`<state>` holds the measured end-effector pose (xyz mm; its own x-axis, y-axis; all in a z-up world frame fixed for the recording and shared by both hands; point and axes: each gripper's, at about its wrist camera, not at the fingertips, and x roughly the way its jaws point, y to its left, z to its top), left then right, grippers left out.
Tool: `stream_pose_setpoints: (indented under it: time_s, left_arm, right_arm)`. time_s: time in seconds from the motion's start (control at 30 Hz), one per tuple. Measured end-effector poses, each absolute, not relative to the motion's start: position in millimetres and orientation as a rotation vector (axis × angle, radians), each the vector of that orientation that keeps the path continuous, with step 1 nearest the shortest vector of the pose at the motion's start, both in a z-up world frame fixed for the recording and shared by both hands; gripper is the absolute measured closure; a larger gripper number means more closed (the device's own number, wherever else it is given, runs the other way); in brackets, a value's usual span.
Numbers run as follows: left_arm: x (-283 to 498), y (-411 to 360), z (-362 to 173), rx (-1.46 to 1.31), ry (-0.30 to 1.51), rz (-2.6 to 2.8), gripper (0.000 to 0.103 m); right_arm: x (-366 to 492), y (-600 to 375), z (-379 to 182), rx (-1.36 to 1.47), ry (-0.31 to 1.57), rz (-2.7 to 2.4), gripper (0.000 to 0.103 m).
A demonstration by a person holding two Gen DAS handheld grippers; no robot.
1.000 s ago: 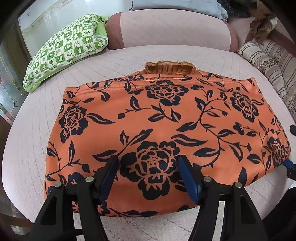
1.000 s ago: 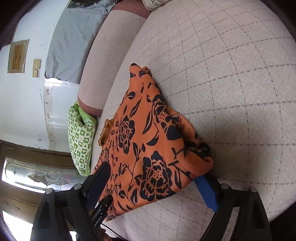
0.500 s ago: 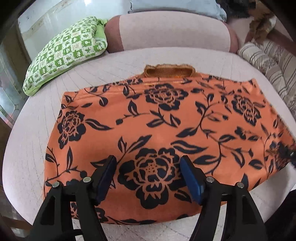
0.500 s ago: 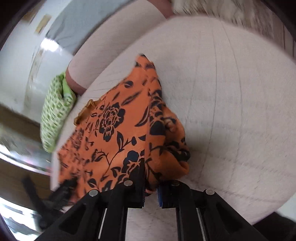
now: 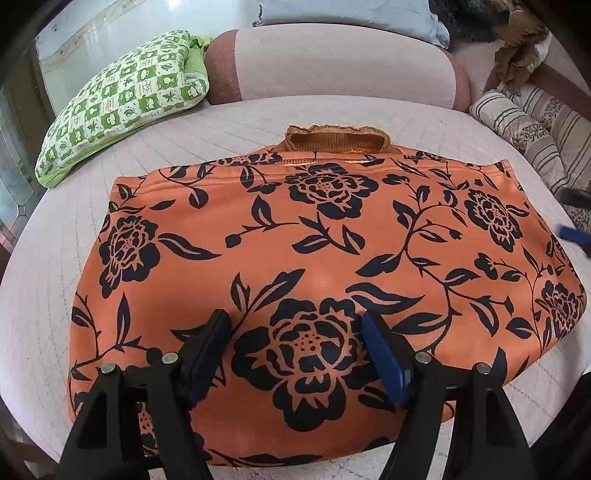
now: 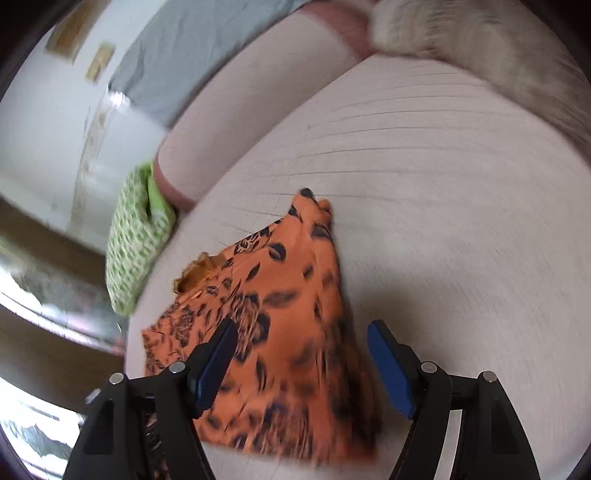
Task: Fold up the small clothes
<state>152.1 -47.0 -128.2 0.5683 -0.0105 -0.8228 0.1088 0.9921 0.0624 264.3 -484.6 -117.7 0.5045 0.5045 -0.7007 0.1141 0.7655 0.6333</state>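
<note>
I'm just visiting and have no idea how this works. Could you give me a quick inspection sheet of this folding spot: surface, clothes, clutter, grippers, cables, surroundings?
Surface: pale quilted cushion, rounded, bare around the garment.
Job's things: orange floral garment lying flat, sides folded in, ribbed collar at the far edge.
Clutter: green checked pillow far left; striped cushion far right.
Grippers: left gripper over the garment's near edge, jaws opening, nothing pinched; right gripper at the garment's right end, jaws opening, cloth below them, not clamped.
Cables: nothing seen.
Surroundings: pink backrest, grey cloth draped behind it, white wall.
</note>
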Motion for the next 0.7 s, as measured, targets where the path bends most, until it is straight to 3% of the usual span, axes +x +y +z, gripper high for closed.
stream_pose_setpoints:
  time_s: [0.13, 0.17, 0.2, 0.23, 0.47, 0.53, 0.6, 0.67, 0.7]
  left_arm:
    - [152, -46, -129, 0.111, 0.957, -0.074, 0.028]
    - [152, -46, -129, 0.111, 0.957, -0.075, 0.028]
    - [152, -46, -129, 0.110, 0.955, -0.076, 0.027]
    - [153, -45, -129, 0.110, 0.955, -0.077, 0.027]
    - [152, -47, -132, 0.115, 0.938, -0.072, 0.025]
    - [155, -47, -131, 0.112, 0.951, -0.066, 0.025]
    - [155, -44, -128, 0.102, 0.962, -0.077, 0.025]
    - [155, -37, -123, 0.066, 0.973, -0.092, 0.025]
    - [154, -34, -120, 0.051, 0.967, -0.090, 0.025]
  right_arm:
    - [326, -466, -152, 0.640, 1.147, 0.336, 0.029]
    - [335, -461, -157, 0.621, 1.160, 0.349, 0.036]
    - [337, -457, -157, 0.601, 1.151, 0.358, 0.049]
    - [339, -449, -155, 0.556, 1.169, 0.368, 0.079]
    - [312, -405, -102, 0.106, 0.996, 0.203, 0.090]
    - [322, -404, -138, 0.120, 1.113, 0.203, 0.085]
    - [321, -428, -137, 0.273, 1.083, 0.192, 0.071]
    - [316, -439, -127, 0.323, 1.072, 0.158, 0.025]
    - [311, -441, -119, 0.312, 1.050, 0.126, 0.025]
